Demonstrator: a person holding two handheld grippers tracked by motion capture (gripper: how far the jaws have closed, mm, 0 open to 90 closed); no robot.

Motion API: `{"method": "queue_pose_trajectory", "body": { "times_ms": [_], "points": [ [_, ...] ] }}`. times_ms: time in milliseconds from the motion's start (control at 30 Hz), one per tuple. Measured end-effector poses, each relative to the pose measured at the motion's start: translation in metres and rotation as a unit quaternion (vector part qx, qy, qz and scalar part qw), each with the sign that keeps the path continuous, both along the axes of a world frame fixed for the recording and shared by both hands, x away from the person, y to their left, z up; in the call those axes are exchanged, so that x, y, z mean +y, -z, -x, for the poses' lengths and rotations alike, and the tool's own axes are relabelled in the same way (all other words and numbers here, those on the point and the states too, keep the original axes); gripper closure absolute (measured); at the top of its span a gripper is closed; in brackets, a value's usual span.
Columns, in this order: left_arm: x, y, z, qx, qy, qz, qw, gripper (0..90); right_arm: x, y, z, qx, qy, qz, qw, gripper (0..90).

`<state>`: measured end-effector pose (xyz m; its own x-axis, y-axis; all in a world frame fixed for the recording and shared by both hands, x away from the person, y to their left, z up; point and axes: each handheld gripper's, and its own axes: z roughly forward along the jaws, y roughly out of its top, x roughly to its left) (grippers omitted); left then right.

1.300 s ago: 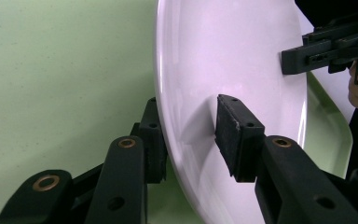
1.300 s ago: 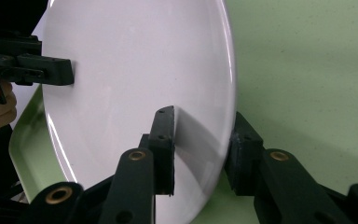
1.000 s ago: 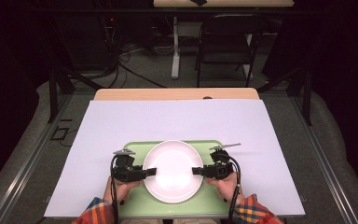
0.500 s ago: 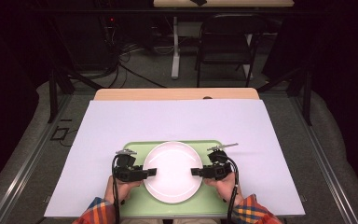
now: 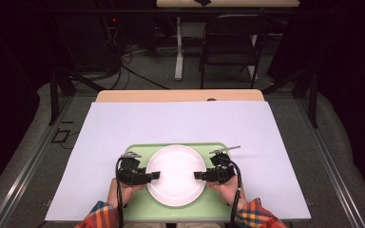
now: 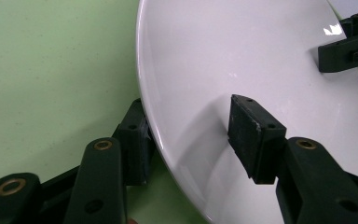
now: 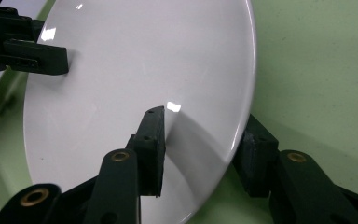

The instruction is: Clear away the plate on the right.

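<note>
White plate [image 5: 176, 174] sits on a green tray [image 5: 142, 149] at the near edge of the desk [image 5: 180, 121]. Left hand-held gripper [image 5: 155, 175] straddles the plate's left rim, one jaw over the top face and one under the edge, with a gap showing at the upper pad, so not clamped yet. Right hand-held gripper [image 5: 197, 175] does the same on the right rim; its jaws bracket the rim, spread, no firm pinch visible. Plate looks tipped up slightly off the tray in both gripper views, hard to be sure.

Progress guess: both sides lined up on the rim, squeeze and lift left to do.

Surface: pale lavender sheet covering the desk, wood strip bare at the far edge. Room dark, grey floor, folding chair [image 5: 230, 45], cables [image 5: 123, 52], a second table's legs behind.
</note>
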<state>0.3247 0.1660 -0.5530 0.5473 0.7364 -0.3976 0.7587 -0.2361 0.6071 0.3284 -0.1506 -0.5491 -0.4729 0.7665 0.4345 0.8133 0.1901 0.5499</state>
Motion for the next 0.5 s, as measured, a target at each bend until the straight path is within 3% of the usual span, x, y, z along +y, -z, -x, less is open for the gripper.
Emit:
{"method": "queue_pose_trajectory", "body": {
  "times_ms": [200,300,500],
  "points": [
    [-0.0012,-0.0012,0.0004,-0.006,-0.003,-0.015,0.9999,50.8,0.0029,-0.0016,0.0012,-0.012,-0.006,0.020,0.9997,54.8],
    [-0.0036,-0.0032,0.0024,-0.026,-0.009,-0.054,0.9981,52.1,0.0047,-0.0021,0.0020,-0.022,-0.011,0.030,0.9993,53.3],
    [-0.0037,-0.0036,0.0027,-0.025,-0.011,-0.057,0.9980,52.7,0.0066,-0.0030,0.0030,-0.037,-0.020,0.047,0.9980,51.0]
  ]
}}
